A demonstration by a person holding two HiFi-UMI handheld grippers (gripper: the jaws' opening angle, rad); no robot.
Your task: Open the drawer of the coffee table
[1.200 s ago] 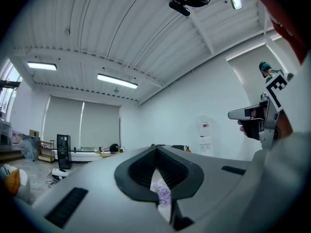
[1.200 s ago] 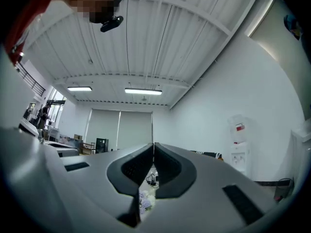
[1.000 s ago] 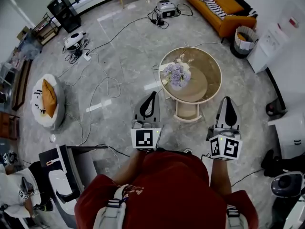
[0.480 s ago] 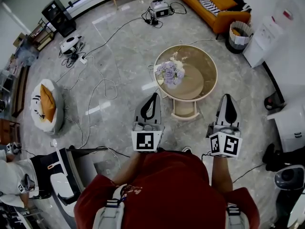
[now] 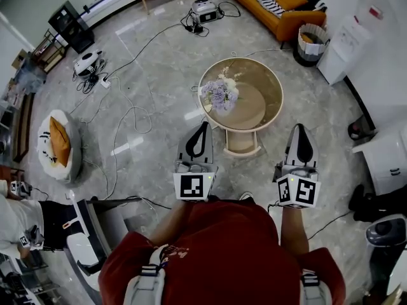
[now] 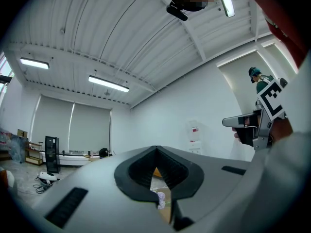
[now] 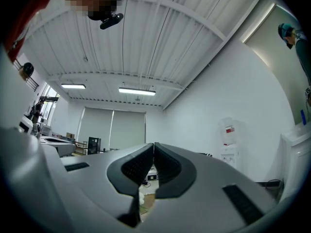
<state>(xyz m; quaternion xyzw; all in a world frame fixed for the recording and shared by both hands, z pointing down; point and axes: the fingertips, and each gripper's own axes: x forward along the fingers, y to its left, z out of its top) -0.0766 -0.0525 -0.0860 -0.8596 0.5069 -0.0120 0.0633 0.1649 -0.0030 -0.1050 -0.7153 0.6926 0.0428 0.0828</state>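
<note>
The round coffee table (image 5: 266, 84) with a glass top stands on the marble floor ahead of me, a bunch of pale purple flowers (image 5: 219, 94) on it. On its near side the beige drawer (image 5: 241, 143) juts out from under the top. My left gripper (image 5: 203, 125) is held level, short of the table and left of the drawer, shut and holding nothing. My right gripper (image 5: 300, 128) hovers to the right of the drawer, also shut and holding nothing. Neither touches the table. In the left gripper view the flowers (image 6: 160, 201) show through the gap behind the left gripper's (image 6: 155, 147) closed tips.
Cables (image 5: 127, 110) trail over the floor to the left. An orange sofa (image 5: 280, 5) and a wicker basket (image 5: 310, 43) stand beyond the table, a white cabinet (image 5: 346, 49) to the right. A white seat with an orange cushion (image 5: 54, 143) and dark equipment (image 5: 89, 227) lie left.
The table and drawer have drifted up and to the left in the head view. Both grippers stay shut, side by side, and have shifted slightly with the body.
</note>
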